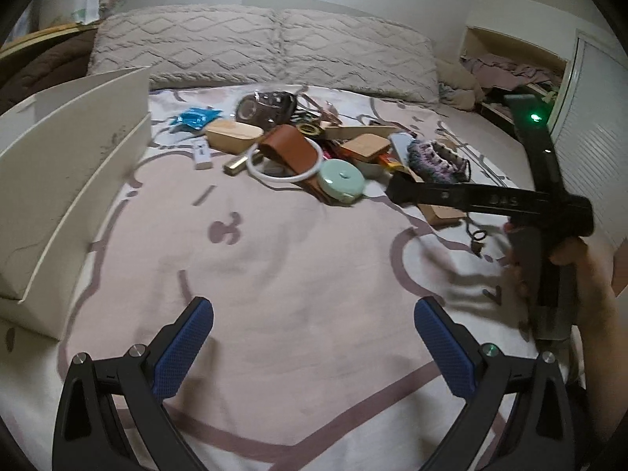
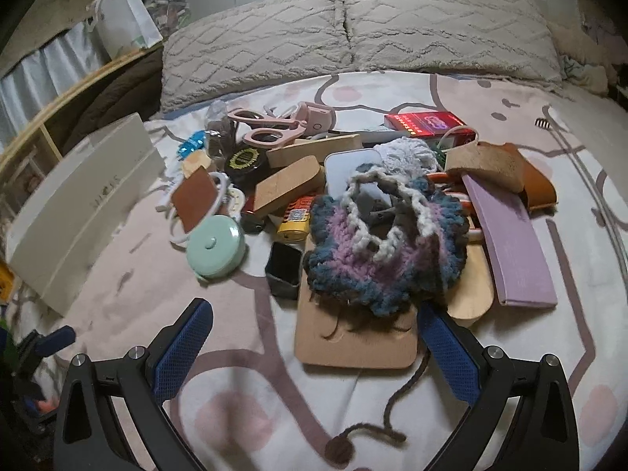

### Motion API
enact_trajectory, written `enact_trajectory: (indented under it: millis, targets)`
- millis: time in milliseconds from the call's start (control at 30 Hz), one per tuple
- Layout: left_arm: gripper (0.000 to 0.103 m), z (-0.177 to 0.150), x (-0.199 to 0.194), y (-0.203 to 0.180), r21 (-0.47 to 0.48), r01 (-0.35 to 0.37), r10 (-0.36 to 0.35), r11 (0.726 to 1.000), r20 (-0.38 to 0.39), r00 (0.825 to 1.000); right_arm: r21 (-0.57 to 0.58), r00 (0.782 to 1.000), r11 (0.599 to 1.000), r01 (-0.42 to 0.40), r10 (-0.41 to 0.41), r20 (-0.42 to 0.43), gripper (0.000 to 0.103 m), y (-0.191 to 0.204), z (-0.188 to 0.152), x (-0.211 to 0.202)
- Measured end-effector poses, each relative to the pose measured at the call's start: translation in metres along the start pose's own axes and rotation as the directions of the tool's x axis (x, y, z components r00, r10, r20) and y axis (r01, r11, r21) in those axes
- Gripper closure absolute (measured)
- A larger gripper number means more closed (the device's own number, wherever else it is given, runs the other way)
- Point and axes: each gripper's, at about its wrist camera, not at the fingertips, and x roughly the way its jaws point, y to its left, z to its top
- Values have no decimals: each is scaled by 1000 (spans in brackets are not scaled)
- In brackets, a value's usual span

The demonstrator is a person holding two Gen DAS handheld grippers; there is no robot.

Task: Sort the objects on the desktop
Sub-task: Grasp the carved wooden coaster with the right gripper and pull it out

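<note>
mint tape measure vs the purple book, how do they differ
The mint tape measure is round and pale green; the purple book is a long flat lilac rectangle. The tape measure lies on the pile's left edge, on the bedspread; the book lies on the right, its far end under a cork piece. Both lie flat, and neither is held.

Right wrist view: the crocheted pouch (image 2: 386, 251) is covering most of the flat cardboard piece (image 2: 355, 337) and part of the white tin (image 2: 353, 172). The purple book (image 2: 514, 243) is hiding the orange-handled item beneath it; type cannot be told. Print on the white box (image 2: 84, 204) is blurring, unreadable. The small dark item (image 2: 541, 122) on the sheet is too small to identify.

Left wrist view: the right gripper (image 1: 396, 192) is blurring at its tip and blocking part of the pile. The person's hand (image 1: 588, 274) is running off the frame edge.
</note>
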Motion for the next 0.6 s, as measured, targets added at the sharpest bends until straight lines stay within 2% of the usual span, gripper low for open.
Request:
enact_trajectory:
  millis: [167, 267, 367, 500, 600]
  targets:
    - [0, -7, 5, -3, 4, -20, 20, 1000, -20, 1000, 6, 997, 1000, 9, -8, -76, 0, -3, 4, 25]
    - [0, -9, 7, 2, -18, -22, 21, 1000, -27, 999, -33, 996, 999, 15, -17, -83, 0, 4, 4, 28]
    - [0, -9, 4, 6, -33, -25, 24, 999, -16, 1000, -98, 991, 988, -120, 113, -76, 0, 16, 2, 24]
    - [0, -9, -2, 13, -49, -31, 31, 998, 2, 1000, -229, 983, 957, -176, 156, -101, 0, 43, -3, 25]
    - [0, -6, -7, 19, -55, -34, 34, 998, 15, 999, -318, 969, 916, -245, 216, -123, 0, 61, -11, 22]
